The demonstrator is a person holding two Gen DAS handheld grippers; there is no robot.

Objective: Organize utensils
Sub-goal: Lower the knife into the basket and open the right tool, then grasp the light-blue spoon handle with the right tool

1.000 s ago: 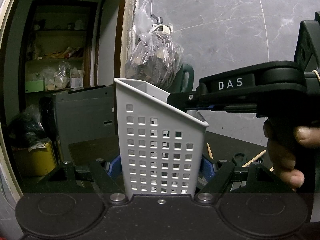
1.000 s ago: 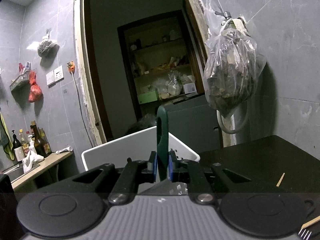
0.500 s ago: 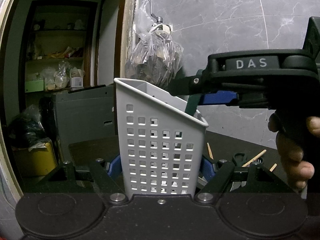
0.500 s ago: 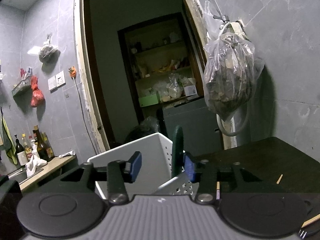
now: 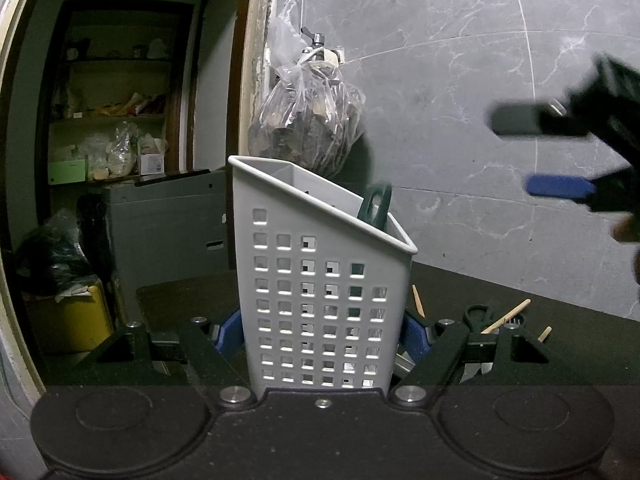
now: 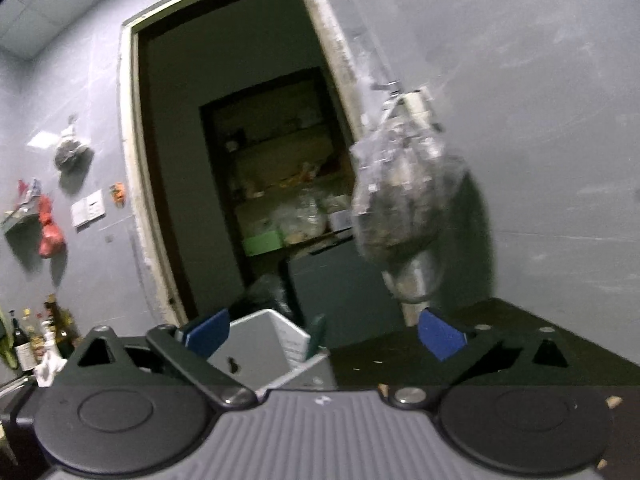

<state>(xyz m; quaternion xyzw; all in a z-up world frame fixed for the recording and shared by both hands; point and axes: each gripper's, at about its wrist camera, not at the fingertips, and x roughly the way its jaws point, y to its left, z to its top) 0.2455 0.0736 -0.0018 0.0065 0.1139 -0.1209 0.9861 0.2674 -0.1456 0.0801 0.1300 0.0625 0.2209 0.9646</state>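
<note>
My left gripper (image 5: pixel 322 332) is shut on a white perforated utensil holder (image 5: pixel 316 280), its blue pads pressed on both sides. A dark green utensil handle (image 5: pixel 374 208) sticks up from inside the holder. My right gripper (image 6: pixel 324 334) has its jaws opening wide, with nothing between the blue pads (image 6: pixel 440 338); the holder (image 6: pixel 260 354) and the green handle (image 6: pixel 316 336) lie beyond it. In the left wrist view the right gripper (image 5: pixel 552 156) is a blur at the far right, well clear of the holder.
Black scissors (image 5: pixel 476 316) and wooden chopsticks (image 5: pixel 508 315) lie on the dark table (image 5: pixel 560 328) right of the holder. A plastic bag (image 5: pixel 308 128) hangs from a tap on the grey wall. A doorway (image 6: pixel 240 184) opens onto shelves. Bottles (image 6: pixel 24 344) stand at far left.
The right gripper let go of the green-handled utensil, which now stands in the holder. It opened wide and pulled back to the right. The left gripper stayed still.
</note>
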